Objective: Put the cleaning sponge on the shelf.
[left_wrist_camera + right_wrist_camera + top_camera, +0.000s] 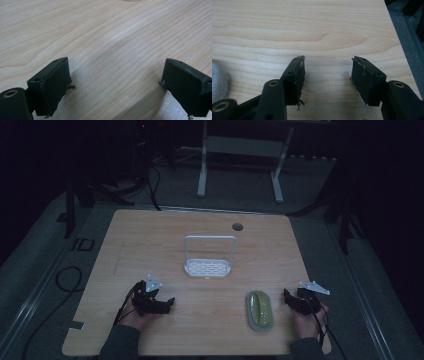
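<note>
A white rack (207, 266) with a tall wire handle stands at the middle of the wooden table (150, 235). An oval pale dish (260, 311) holding a yellow-green object lies near the front right. My left gripper (166, 304) rests low on the table at the front left and points right. In the left gripper view it (116, 65) is open, with bare wood between its jaws. My right gripper (288, 296) sits just right of the dish. It (328, 60) is open too, nothing between its jaws, and a grey-white edge of the dish (219, 81) shows at the left.
A round cable hole (237, 227) is near the table's far edge. The table's right edge (398, 37) runs close to the right gripper. A white desk frame (240, 157) stands on the dark floor beyond, with cables (67, 280) to the left.
</note>
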